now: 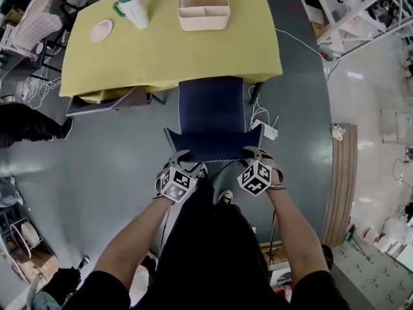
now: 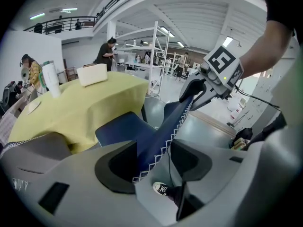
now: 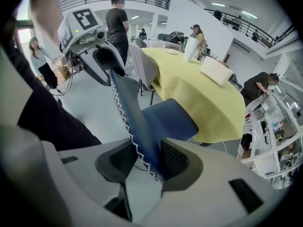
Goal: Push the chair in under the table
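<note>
A blue chair (image 1: 211, 105) faces the table with the yellow cloth (image 1: 161, 50); its seat front lies under the table's edge. The backrest (image 1: 213, 146), edged in white zigzag stitching, is nearest me. My left gripper (image 1: 181, 155) straddles the backrest's top left corner and my right gripper (image 1: 253, 152) its top right corner. In the left gripper view the backrest (image 2: 161, 136) lies against one pad of the left gripper (image 2: 154, 162), with floor showing before the other. In the right gripper view the backrest (image 3: 132, 117) rests on one pad of the right gripper (image 3: 142, 162), a gap at the other.
On the table stand a white cup with a green lid (image 1: 134, 8), a small plate (image 1: 100, 30) and a beige divided tray (image 1: 204, 11). A grey chair (image 1: 106, 102) is tucked in at the left. A white power box (image 1: 266, 129) and cables lie on the floor right of the chair.
</note>
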Tool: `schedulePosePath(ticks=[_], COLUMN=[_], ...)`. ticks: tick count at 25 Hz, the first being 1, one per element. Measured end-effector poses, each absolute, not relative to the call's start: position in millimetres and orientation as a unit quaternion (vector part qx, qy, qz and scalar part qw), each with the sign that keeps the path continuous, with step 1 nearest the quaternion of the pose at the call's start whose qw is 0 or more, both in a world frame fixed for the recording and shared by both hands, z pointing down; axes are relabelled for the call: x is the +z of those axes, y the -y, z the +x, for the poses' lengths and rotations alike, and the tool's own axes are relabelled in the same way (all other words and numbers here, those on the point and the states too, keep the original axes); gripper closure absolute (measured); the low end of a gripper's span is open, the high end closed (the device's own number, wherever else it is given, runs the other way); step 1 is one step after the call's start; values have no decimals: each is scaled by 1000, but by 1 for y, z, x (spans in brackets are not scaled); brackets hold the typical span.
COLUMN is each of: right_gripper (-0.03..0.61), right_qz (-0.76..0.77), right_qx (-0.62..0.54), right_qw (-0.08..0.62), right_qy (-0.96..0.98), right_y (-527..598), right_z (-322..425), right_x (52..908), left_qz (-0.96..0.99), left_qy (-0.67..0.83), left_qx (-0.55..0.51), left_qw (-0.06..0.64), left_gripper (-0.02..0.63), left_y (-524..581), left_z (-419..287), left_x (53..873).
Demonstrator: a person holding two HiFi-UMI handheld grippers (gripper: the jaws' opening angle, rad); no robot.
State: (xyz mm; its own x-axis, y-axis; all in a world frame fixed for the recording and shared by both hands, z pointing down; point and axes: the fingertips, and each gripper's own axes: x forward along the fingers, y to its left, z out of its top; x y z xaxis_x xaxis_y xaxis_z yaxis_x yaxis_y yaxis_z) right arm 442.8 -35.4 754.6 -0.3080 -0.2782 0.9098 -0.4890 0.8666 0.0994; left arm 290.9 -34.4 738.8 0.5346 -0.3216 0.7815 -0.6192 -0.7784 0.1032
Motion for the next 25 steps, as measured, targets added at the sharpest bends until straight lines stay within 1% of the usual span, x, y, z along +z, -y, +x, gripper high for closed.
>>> schedulePosePath(ticks=[25], right_gripper=[422], right_qz=[246], right_qx=[101], right_qw=[535], right_qy=[802], right_y=[113], right_z=[437], right_x=[754], left_qz=[857], left_qy=[277], left_qx=[398], left_qw=[176], left_gripper=[387], left_y=[113], left_z=[285], left_x=[740])
